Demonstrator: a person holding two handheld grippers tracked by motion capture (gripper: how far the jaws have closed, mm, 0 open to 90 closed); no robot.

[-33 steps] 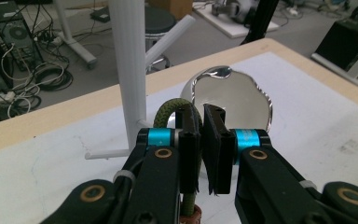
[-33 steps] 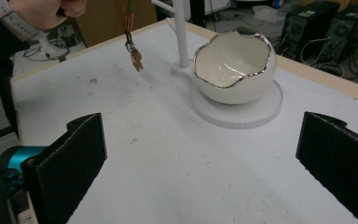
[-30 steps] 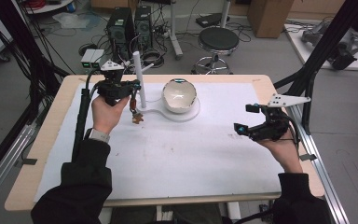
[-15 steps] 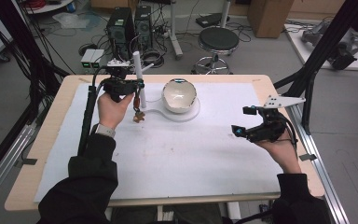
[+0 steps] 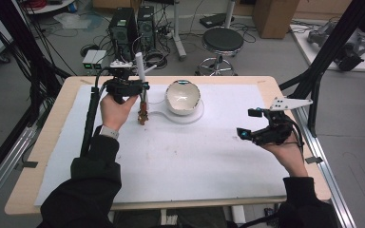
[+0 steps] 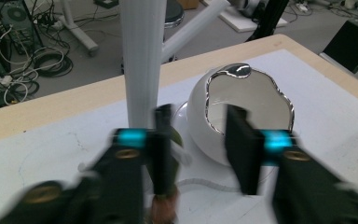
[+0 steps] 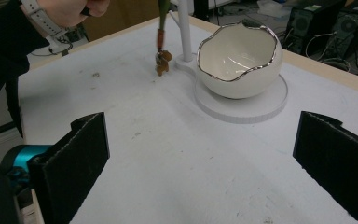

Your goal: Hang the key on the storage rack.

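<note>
A thin green stem (image 7: 161, 23) with a brown lump at its foot (image 5: 143, 115) stands upright on the white mat, beside a white post (image 5: 140, 66). My left gripper (image 5: 141, 92) is at the stem's top. Its jaws have just been opening, and in the left gripper view (image 6: 199, 114) they stand apart, the stem (image 6: 175, 140) lying against the inner face of one jaw only. A white egg-shaped bowl (image 5: 183, 95) with a silver rim sits on a round white base (image 5: 190, 118) right of the post. My right gripper (image 5: 247, 123) rests open at the table's right, nothing between its jaws (image 7: 204, 123).
A white mat (image 5: 195, 161) covers most of the wooden table (image 5: 43, 156). Black frame struts (image 5: 323, 71) rise at both sides. Beyond the far edge stand computer towers (image 5: 133, 23) and a stool (image 5: 223, 42) on the floor.
The left hand has shifted a little toward the far edge, with the stem's foot staying on the same spot. The right hand has kept still.
</note>
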